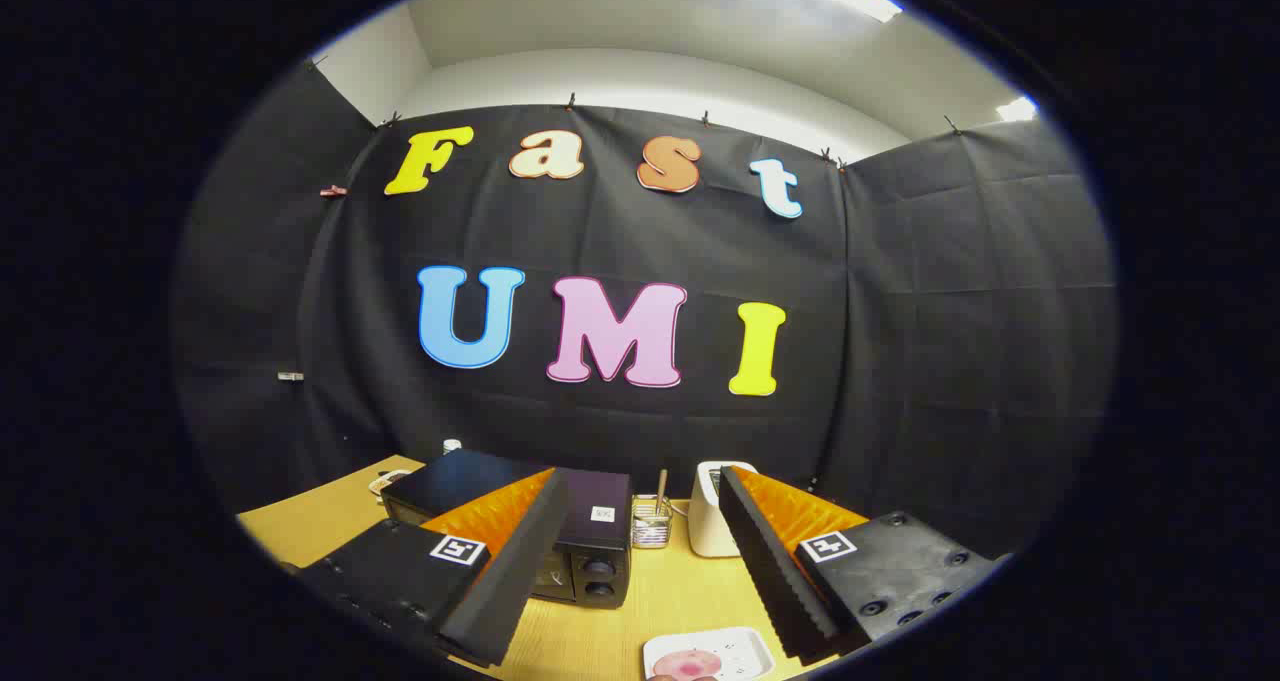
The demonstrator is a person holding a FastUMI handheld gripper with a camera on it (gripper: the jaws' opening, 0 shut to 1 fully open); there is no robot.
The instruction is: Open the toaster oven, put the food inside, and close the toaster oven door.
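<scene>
A black toaster oven [590,521] stands on the wooden table [310,521], partly hidden behind my left finger [500,571]. Its door looks closed, with two knobs on its right side. A white plate [740,651] with pink food [685,666] on it lies on the table low between my fingers. My gripper [640,506] is open and held above the table, with nothing between its fingers. The toaster oven is just ahead of the left finger.
A white pop-up toaster [712,516] stands beyond the right finger, next to a small wire holder [652,521] with a wooden stick in it. A small white item [385,481] lies left of the oven near the black cloth wall.
</scene>
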